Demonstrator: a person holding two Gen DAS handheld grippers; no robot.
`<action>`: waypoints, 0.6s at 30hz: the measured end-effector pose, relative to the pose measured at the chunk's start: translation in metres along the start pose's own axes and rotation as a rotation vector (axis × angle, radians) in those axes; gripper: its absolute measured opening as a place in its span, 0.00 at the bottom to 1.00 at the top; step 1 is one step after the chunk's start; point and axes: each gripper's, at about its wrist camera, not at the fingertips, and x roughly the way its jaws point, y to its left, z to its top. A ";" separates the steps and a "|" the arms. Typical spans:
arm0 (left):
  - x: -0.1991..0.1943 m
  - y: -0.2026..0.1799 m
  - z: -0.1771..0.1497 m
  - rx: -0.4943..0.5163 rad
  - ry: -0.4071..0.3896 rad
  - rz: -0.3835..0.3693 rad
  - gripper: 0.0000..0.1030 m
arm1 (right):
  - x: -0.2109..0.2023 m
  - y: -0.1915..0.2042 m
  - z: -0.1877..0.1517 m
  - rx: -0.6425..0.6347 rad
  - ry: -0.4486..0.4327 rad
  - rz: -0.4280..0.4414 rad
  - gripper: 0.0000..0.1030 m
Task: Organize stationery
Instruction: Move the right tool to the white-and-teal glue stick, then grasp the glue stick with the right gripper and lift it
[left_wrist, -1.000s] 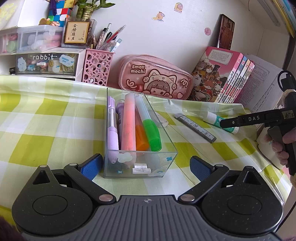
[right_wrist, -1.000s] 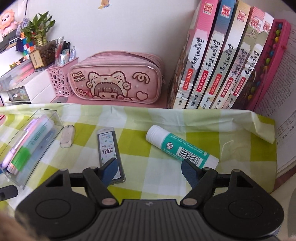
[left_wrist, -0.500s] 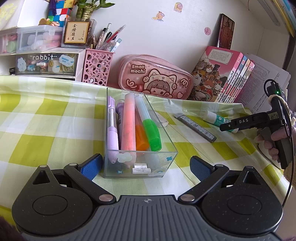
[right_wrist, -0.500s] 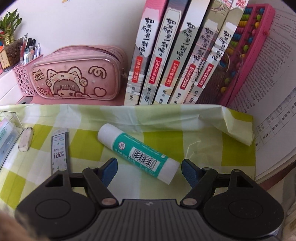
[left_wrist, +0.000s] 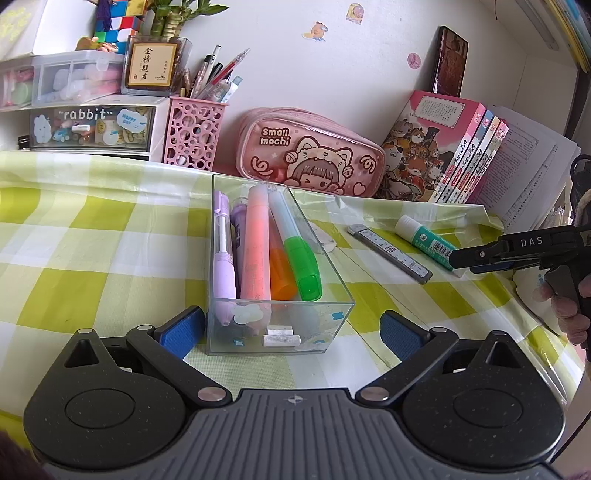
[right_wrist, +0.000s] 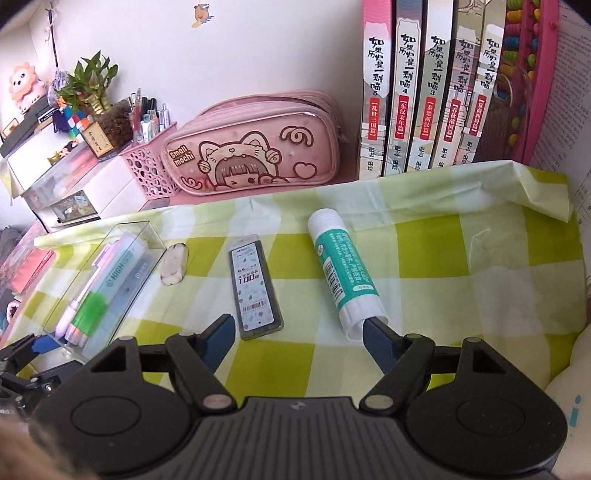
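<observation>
A clear plastic box (left_wrist: 332, 332) on the green checked cloth holds a pink highlighter (left_wrist: 256, 240), a green-capped one (left_wrist: 301, 266) and a purple pen (left_wrist: 223, 258). My left gripper (left_wrist: 291, 334) is open, its blue pads on either side of the box's near end, not pressing. To the right lie a white eraser (right_wrist: 174, 264), a flat lead refill case (right_wrist: 255, 286) and a white-and-teal glue stick (right_wrist: 343, 269). My right gripper (right_wrist: 299, 341) is open. The refill case lies just ahead between its fingers. The glue stick's near end sits at the right fingertip (right_wrist: 376, 336).
A pink pencil case (left_wrist: 310, 155), a pink pen holder (left_wrist: 194, 133) and small drawer units (left_wrist: 92, 125) line the back wall. Upright books (right_wrist: 424, 92) and an open book stand at the right. The cloth's edge drops off close to the right gripper.
The right gripper swung right, then back left with a roll. The glue stick now lies lengthwise by its right finger instead of across. The left gripper and the box have not moved.
</observation>
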 end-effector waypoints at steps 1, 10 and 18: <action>0.000 0.000 0.000 0.000 0.000 0.000 0.93 | -0.001 0.000 0.000 -0.009 -0.008 -0.027 0.85; 0.000 0.000 0.000 0.000 0.000 0.000 0.93 | 0.013 -0.017 0.014 -0.020 -0.021 -0.170 0.85; 0.000 0.000 0.000 0.001 0.000 0.000 0.93 | 0.043 -0.014 0.024 -0.027 0.011 -0.169 0.75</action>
